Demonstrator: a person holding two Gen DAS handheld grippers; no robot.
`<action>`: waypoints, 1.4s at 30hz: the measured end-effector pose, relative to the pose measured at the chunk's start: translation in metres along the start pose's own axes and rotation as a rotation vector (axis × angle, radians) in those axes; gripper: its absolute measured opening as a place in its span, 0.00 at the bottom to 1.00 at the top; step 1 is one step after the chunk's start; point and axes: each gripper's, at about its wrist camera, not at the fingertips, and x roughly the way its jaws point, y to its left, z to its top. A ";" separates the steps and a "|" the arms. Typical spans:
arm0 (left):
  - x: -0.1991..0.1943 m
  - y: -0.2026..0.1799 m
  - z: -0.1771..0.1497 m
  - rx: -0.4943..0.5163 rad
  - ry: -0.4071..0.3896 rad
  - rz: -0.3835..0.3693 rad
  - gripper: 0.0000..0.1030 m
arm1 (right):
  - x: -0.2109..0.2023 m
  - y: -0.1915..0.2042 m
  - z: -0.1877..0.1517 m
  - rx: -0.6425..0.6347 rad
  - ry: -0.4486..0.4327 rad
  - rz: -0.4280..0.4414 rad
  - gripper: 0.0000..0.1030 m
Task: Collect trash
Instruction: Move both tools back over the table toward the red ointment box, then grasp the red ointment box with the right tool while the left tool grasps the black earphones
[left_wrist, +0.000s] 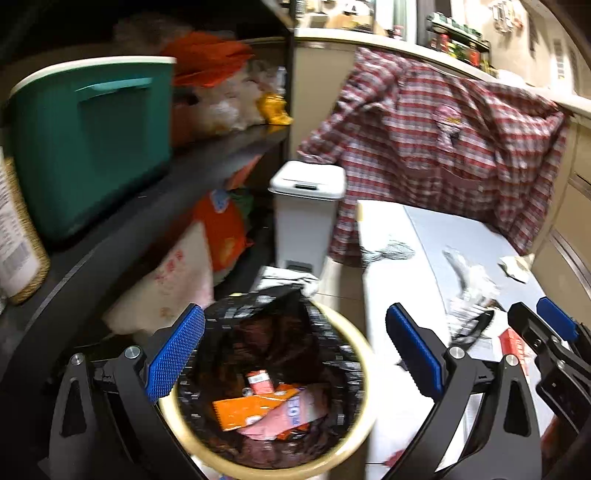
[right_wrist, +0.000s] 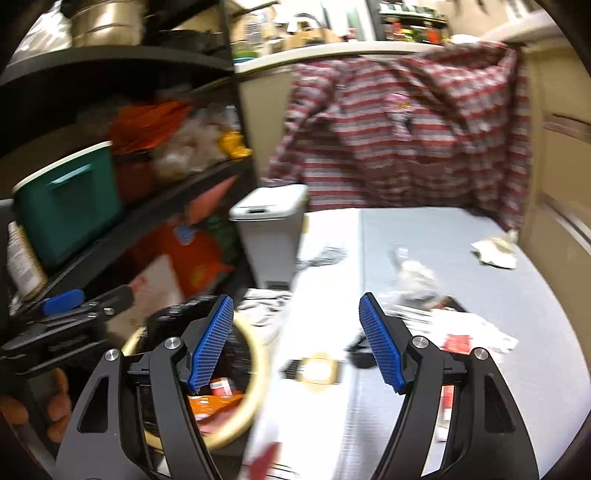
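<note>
Left gripper (left_wrist: 295, 354): jaws fully apart, nothing held. Directly below it stands the bin (left_wrist: 354, 435), black-lined, with orange and pink wrappers (left_wrist: 258, 406) at the bottom. Right gripper (right_wrist: 297, 339): jaws wide, nothing between them. Beneath and ahead of it lies the table (right_wrist: 517, 295); crumpled trash (right_wrist: 417, 280) sits just ahead, a paper wad (right_wrist: 496, 251) farther ahead to the right.

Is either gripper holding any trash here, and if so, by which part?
Nothing is held. The left gripper stands open above the bin, and the right gripper is open and empty.
</note>
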 end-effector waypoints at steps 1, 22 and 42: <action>0.001 -0.006 0.000 0.004 0.002 -0.012 0.93 | -0.001 -0.008 -0.001 0.008 0.000 -0.016 0.68; 0.021 -0.136 -0.009 0.157 -0.022 -0.172 0.93 | 0.017 -0.139 -0.055 0.142 0.136 -0.294 0.68; 0.035 -0.134 -0.011 0.129 -0.006 -0.160 0.93 | 0.018 -0.134 -0.055 0.090 0.137 -0.320 0.33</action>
